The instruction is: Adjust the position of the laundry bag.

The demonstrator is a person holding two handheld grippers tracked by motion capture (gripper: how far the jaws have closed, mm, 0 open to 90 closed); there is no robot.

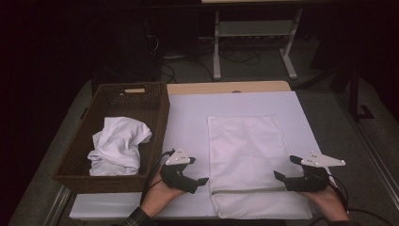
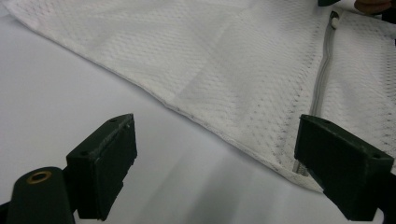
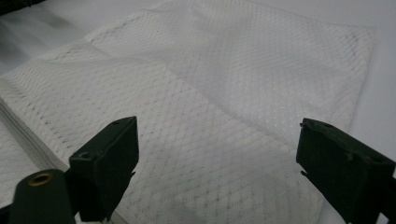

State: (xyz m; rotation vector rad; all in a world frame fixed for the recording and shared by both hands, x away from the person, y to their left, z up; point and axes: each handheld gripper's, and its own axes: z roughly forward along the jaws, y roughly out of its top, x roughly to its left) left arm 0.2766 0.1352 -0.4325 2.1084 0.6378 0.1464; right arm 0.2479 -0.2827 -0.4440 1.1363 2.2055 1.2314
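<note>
A white mesh laundry bag [image 1: 254, 160] lies flat on the white table cover, its grey zipper [image 1: 249, 190] running across near the front edge. My left gripper [image 1: 196, 170] hovers open just left of the bag's near-left corner; in the left gripper view the bag's edge [image 2: 243, 84] and zipper [image 2: 322, 79] lie between and beyond the jaws. At the bag's right edge by the zipper end, my right gripper [image 1: 286, 168] stands open, jaws wide over the mesh [image 3: 219, 121]. Nothing is gripped. A crumpled white garment [image 1: 117, 146] rests in a brown wicker basket [image 1: 157, 122] at the left.
The basket stands along the table's left side. The wooden table edge [image 1: 226, 87] shows at the back, beyond the white cover [image 1: 188, 117]. Behind the table, on the dark floor, are a white desk frame [image 1: 254, 33] and cables.
</note>
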